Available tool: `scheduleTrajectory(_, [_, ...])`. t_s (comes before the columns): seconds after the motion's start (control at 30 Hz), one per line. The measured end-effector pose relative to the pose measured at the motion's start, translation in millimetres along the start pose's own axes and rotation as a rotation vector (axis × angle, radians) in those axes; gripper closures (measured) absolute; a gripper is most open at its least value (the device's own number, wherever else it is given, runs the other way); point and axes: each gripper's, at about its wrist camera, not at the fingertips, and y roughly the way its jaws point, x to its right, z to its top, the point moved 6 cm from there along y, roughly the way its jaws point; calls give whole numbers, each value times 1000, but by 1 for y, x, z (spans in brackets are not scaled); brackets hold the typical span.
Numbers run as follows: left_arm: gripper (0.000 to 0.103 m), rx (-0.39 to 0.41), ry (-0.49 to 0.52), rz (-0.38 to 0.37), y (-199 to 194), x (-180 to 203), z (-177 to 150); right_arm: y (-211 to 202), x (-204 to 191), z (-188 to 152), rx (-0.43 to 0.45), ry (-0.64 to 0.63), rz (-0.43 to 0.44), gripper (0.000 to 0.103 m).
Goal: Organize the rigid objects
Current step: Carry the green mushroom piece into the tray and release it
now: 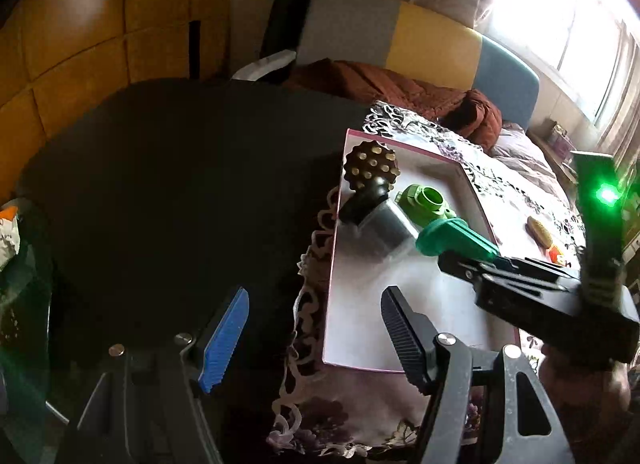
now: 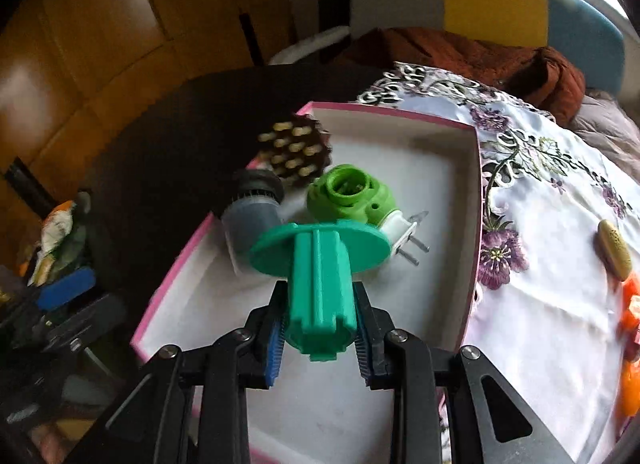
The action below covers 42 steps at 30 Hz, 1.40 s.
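While the right gripper (image 2: 320, 328) clamps the ribbed shaft of the teal flanged spool (image 2: 320, 264), that spool hangs over the pink-rimmed white box (image 2: 476, 183). Inside lie a studded massage head (image 2: 296, 151) and a lime-green plug-in unit (image 2: 352, 195). The left gripper (image 1: 312, 340) stands released, holding nothing, at the box's near edge.

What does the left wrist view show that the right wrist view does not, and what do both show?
Only the left wrist view shows the left tongs close up, open and empty, and the right tool's body with its green light.

Only the right wrist view shows the right tongs shut on the teal plastic part and the light green plug's metal prongs.

Both show the pink-edged box, the studded ball, the grey cylinder and the flowered cloth.
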Motion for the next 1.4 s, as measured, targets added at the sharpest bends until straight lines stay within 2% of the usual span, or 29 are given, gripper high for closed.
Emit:
scheduleTrajectory(0.13, [33,-4,-8,0,1,-3,-1,15,9,4,-18,27,-56,73])
scheduleTrajectory(0.23, [33,-5,-8,1,1,-3,-2,25,13,0,-45,46,-48,73])
scheduleTrajectory(0.43, [33,-12,-5,3,2,-2,-4,26,12,-1,-36,40,-51,70])
scheduleTrajectory(0.57, [33,-13,0,7,2,-2,-3,25,11,-2,-37,43,-47,38])
scheduleTrajectory(0.73, [33,-15,15,9,2,3,-2,12,6,-3,-12,24,-40,27])
scheduleTrajectory(0.8, [33,-14,23,8,1,6,-2,2,5,-3,10,20,-26,15])
scheduleTrajectory(1.07, [33,-13,81,-16,1,30,1,-47,28,-6,109,32,-21,10])
scheduleTrajectory(1.23, [33,-17,115,-43,2,50,2,-74,65,-9,156,109,-56,10])
scheduleTrajectory(1.4, [33,-12,164,-81,-1,74,5,-95,109,-18,157,168,-113,10])
